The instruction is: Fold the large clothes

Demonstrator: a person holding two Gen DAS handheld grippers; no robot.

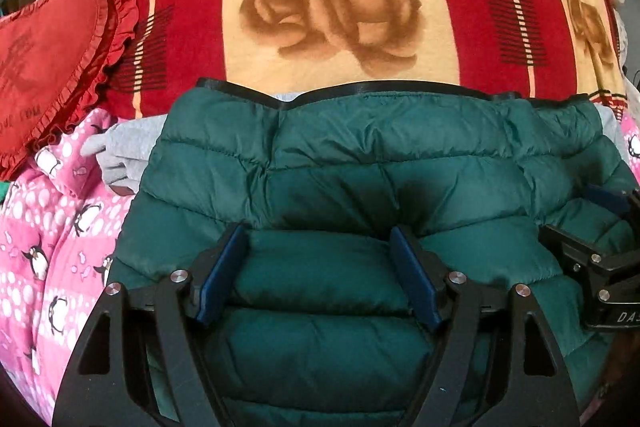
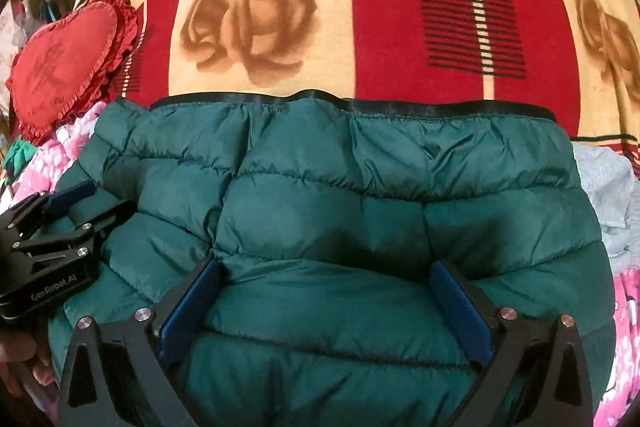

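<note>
Each hand-held gripper — left [image 1: 320,239], right [image 2: 326,273] — is showing black angular arms, dark blue finger pads [image 1: 414,281] and round silver screws; white "GenRobot.AI" lettering is showing on the left one's body.

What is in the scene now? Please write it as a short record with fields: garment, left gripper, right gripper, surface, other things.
garment: green puffer jacket, lying flat, black-trimmed edge on the far side
left gripper: open, fingers pressed on the jacket
right gripper: open, fingers pressed on the jacket
surface: rose-patterned blanket
other things: red heart pillow at far left; pink penguin fabric; grey garment under the jacket
</note>
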